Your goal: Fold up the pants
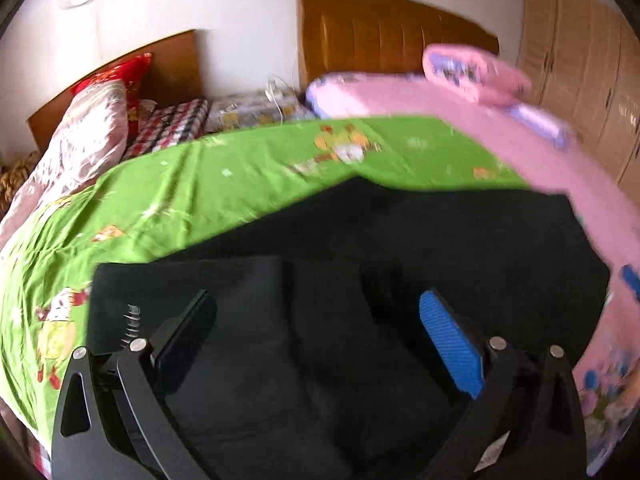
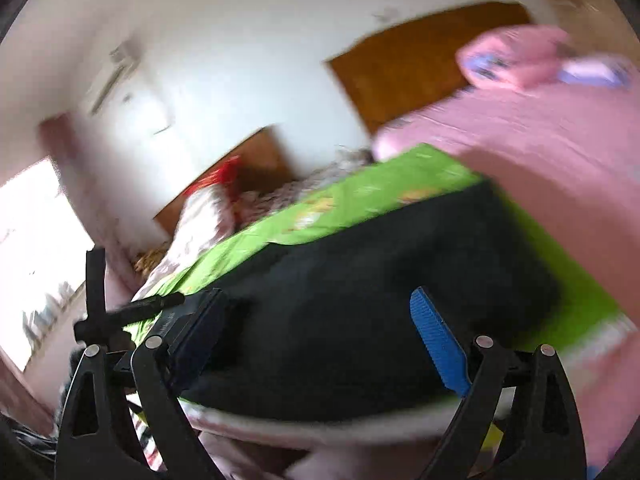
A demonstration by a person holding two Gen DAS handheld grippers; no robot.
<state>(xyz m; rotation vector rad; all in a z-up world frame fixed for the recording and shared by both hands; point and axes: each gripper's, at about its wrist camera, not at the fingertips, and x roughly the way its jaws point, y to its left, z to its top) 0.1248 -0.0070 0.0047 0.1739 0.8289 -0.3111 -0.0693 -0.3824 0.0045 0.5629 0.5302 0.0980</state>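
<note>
Across the bed: pink cotton sheet (image 1: 520,148) runs down the right of the left wrist view, bright green cartoon-print sheet (image 1: 208,184) fills the middle and left.
Pants: black soft-fabric pants (image 1: 400,240) lie flat on the green sheet, lower centre of both views, one layer apparently doubled over near the bottom. Blur hides the edges, so how square the fold sits I cannot tell.
Pillows: pink-and-purple printed pillow (image 1: 476,72) upper right, by the brown padded headboard (image 1: 380,32).
Left gripper (image 1: 316,348): jaws wide apart, blue ribbed pad (image 1: 448,348) on the right side, dark cloth showing between them, nothing pinched!
Right gripper (image 2: 316,340): jaws spread too, empty, tilted low over the pants' near edge.
Doing it well: my call is to take an outer edge of the pants in each gripper, bite through all the layers there, lift evenly, and lay it over without dragging the green sheet.
Containers: none visible here.
</note>
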